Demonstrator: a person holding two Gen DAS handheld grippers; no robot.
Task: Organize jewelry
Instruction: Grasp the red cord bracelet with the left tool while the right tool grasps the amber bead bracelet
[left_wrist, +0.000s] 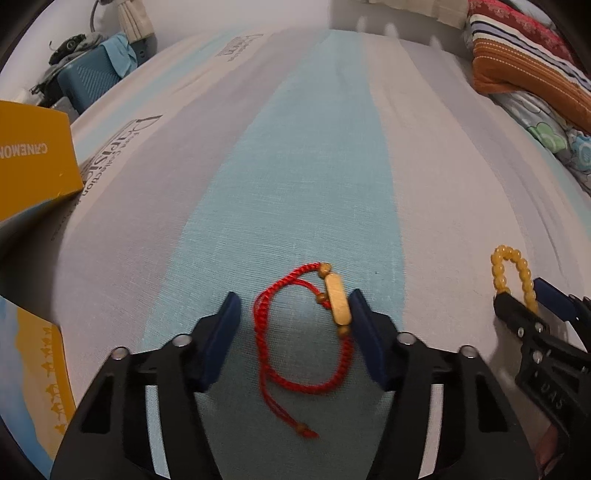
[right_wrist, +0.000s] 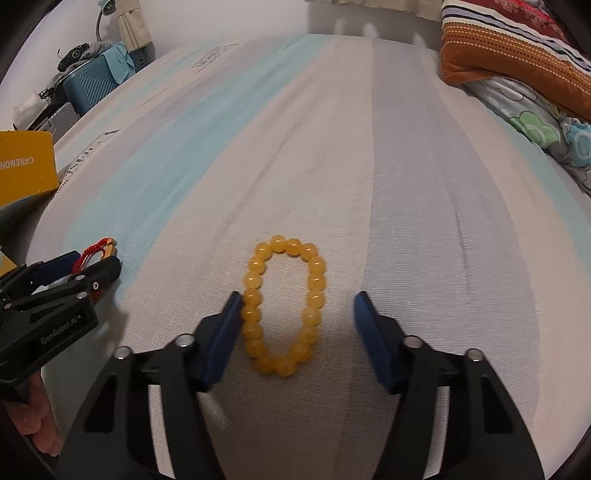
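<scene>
A red braided cord bracelet (left_wrist: 260, 325) with a long wooden bead (left_wrist: 337, 301) lies on the striped bed sheet (left_wrist: 295, 166). My left gripper (left_wrist: 293, 299) straddles it; the right pad touches the wooden bead and the left pad stands clear of the cord, so the jaws are open. A yellow bead bracelet (right_wrist: 252, 280) lies flat to the right. My right gripper (right_wrist: 299, 297) straddles it, with the left pad against the beads and the right pad well apart. Each gripper shows in the other view: the right one (left_wrist: 521, 291), the left one (right_wrist: 96, 260).
A yellow box (left_wrist: 33, 162) printed with letters sits at the left edge of the bed, another yellow box (left_wrist: 37, 369) nearer at lower left. Folded striped blankets (left_wrist: 524, 62) are stacked at far right. A blue suitcase (left_wrist: 88, 79) stands beyond the bed.
</scene>
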